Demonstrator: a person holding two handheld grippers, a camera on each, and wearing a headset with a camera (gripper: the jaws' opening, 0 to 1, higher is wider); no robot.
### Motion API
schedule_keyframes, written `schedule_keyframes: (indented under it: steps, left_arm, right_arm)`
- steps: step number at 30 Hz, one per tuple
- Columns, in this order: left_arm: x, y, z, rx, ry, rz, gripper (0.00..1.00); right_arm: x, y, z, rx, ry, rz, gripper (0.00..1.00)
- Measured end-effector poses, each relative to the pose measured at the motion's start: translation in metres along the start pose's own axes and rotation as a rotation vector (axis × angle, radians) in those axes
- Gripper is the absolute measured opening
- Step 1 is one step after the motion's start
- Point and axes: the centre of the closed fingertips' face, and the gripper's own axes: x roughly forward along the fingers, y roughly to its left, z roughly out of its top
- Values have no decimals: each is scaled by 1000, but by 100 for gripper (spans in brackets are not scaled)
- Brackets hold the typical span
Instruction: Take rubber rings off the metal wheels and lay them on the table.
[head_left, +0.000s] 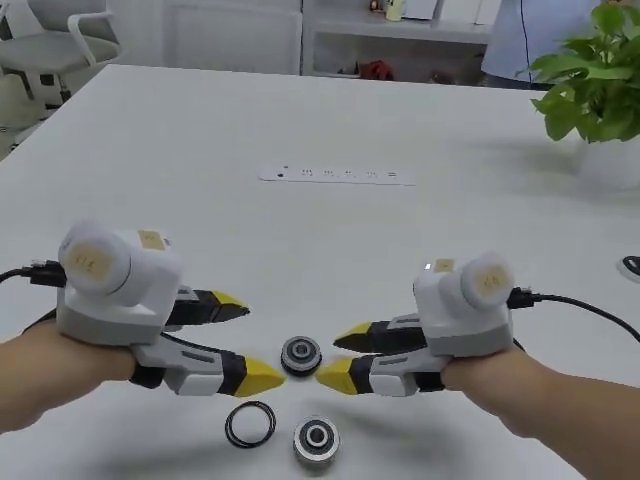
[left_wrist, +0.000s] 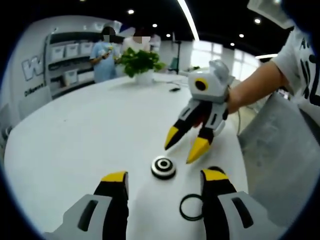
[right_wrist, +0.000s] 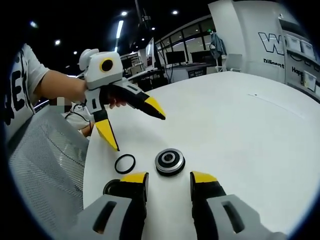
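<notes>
Dark-rimmed wheel (head_left: 301, 354) lies flat; silvery wheel (head_left: 316, 438) at its 6 o'clock; black ring (head_left: 250, 424) flat at the latter's 9 o'clock.

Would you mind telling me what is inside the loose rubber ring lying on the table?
Inside the rubber ring just bare table shows; from the head view nothing covers its opening.

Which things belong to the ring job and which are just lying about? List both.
Job: far metal wheel, near metal wheel, rubber ring, left hand-held gripper, right hand-held gripper.
Lying about: power strip, potted plant, office chair.
</notes>
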Motion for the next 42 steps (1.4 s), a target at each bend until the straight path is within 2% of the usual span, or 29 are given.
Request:
schedule_keyframes:
  steps: [18,31,42]
  left_arm:
    - [20,3,2,16,14,-32,48]
    - [36,-1,-1,34,26,-63,35]
    - [45,0,-4,56,39,-65,23]
  right_arm:
    - [4,1,1,2,-10,21,32]
    - [6,2,-1,0,-7,33,32]
    - [6,1,-2,2,-10,33,32]
